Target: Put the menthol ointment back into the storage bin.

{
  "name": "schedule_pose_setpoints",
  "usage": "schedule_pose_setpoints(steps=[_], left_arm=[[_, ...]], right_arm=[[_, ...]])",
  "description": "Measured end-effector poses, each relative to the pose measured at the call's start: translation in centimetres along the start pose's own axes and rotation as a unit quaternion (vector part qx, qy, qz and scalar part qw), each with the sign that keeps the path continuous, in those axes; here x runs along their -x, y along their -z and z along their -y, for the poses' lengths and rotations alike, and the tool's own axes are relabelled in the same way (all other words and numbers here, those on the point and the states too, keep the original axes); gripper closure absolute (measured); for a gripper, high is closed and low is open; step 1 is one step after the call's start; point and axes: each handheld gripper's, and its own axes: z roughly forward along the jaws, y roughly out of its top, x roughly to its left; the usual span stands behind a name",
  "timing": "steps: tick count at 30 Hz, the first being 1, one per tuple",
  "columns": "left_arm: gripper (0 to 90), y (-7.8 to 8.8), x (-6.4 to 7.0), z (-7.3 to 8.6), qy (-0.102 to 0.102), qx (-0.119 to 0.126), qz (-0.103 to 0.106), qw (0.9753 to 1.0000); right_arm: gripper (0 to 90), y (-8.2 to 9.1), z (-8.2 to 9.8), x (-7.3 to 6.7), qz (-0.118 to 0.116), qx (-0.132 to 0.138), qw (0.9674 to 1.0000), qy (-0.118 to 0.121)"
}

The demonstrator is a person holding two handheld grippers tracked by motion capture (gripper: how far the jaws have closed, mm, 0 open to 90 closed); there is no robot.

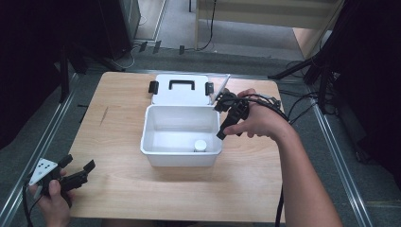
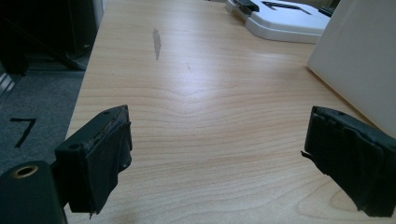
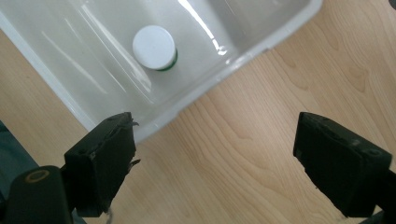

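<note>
Table: light wood, rectangular, with a dark streak on its left part; the same streak shows in the left gripper view.

Bin: white, open-topped, at the table's middle. In the right gripper view its rim runs across the upper half of the picture.

Lid: white, with a black handle and two black clasps, lying flat on the table just beyond the bin's far edge. In the left gripper view the lid sits at the far right, past the bin wall.

Bottle: small, white-capped, standing upright inside the bin at its near right corner. In the right gripper view the cap is seen from above with a green edge beneath it.

Left gripper: held in a hand at the table's near left corner, well apart from the bin. Jaws spread wide, nothing between them; bare wood lies beneath the left gripper.

Right gripper: held in a hand just right of the bin, pointing down at its right rim. Jaws spread wide, empty; the right gripper hangs over the wood beside the rim.
</note>
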Motion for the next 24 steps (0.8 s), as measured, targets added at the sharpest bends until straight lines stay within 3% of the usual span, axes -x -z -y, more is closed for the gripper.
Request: schedule_pose_setpoints(steps=[8,24], left_arm=[[8.2,0.0,0.0,0.0,0.000,-0.001,0.000,1.0000],[8.2,0.0,0.1,0.0,-0.001,-0.001,-0.001,1.0000]], right_arm=[[13.5,0.1,2.7,1.3,0.004,0.007,0.9997,-0.024],[14.2,-2.3,8.8,3.5,-0.002,0.012,0.9970,-0.077]])
